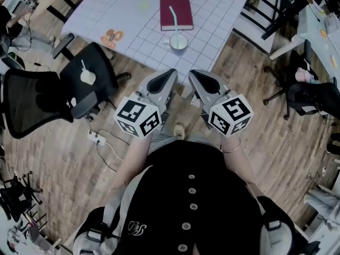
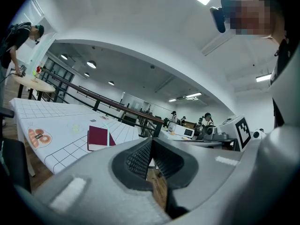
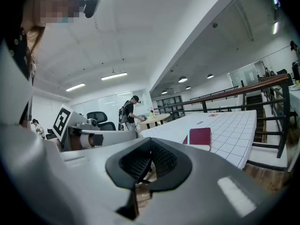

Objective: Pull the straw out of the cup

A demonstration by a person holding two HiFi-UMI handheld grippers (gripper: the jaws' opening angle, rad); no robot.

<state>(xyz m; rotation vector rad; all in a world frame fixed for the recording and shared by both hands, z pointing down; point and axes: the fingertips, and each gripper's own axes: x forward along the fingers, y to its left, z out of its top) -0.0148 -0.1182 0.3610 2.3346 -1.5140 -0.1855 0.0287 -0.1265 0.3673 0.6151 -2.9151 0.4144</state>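
A clear cup (image 1: 178, 41) stands near the front edge of the white grid-patterned table (image 1: 127, 20). A pale green straw (image 1: 173, 17) stands in it and leans back over a dark red book (image 1: 176, 12). My left gripper (image 1: 172, 72) and right gripper (image 1: 192, 73) hang side by side over the wooden floor, short of the table, both shut and holding nothing. In the left gripper view the shut gripper (image 2: 151, 142) hides the cup; the straw (image 2: 108, 134) and book (image 2: 97, 137) show beyond it. The right gripper view shows its shut gripper (image 3: 151, 144), the straw (image 3: 188, 135) and the book (image 3: 200, 136).
A black office chair (image 1: 53, 94) stands at the left with a small white thing on its seat. A power strip (image 1: 95, 137) lies on the floor. An orange item (image 1: 111, 36) lies on the table's left part. More chairs (image 1: 313, 97) stand at the right.
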